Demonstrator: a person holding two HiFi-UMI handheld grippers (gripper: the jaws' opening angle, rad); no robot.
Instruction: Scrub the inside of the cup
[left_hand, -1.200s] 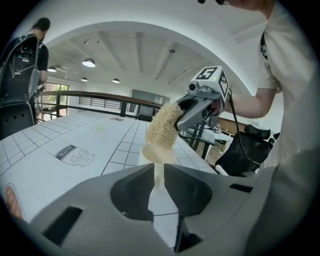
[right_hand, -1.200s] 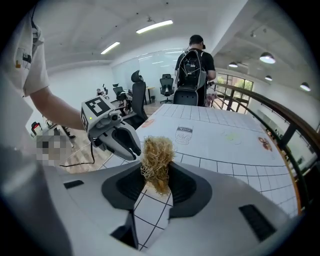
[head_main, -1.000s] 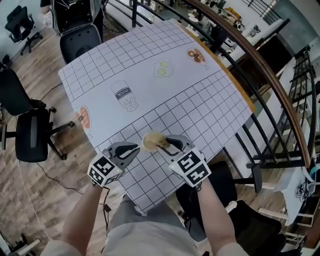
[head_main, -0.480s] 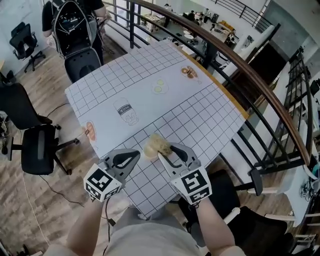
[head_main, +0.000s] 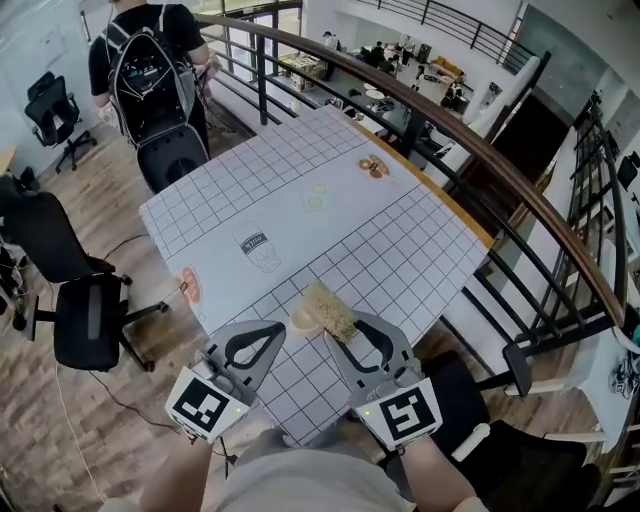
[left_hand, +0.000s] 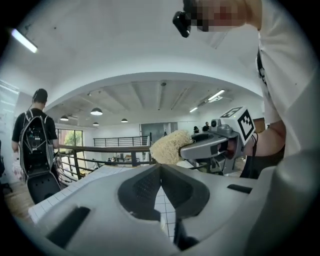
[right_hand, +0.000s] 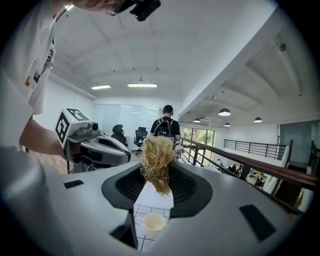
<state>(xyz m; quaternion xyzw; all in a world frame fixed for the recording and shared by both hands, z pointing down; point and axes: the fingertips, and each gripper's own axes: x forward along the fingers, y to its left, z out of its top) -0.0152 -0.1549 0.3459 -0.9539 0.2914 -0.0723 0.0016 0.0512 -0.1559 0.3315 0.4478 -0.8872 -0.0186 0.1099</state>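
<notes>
The cup stands on the table, below the scrubber.

The table lies open — only the cup stands there, beneath the scrubber in the right claw. A railing flanks its right side, an office chair the left.

No readable text, bottle drawing on the checked tablecloth bears a label too small to read

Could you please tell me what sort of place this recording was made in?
Probably an open-plan office, up on a mezzanine. A railing runs beside the grid-cloth table, desks show beyond it on a lower level, and wheeled office chairs stand on the wood floor.
</notes>
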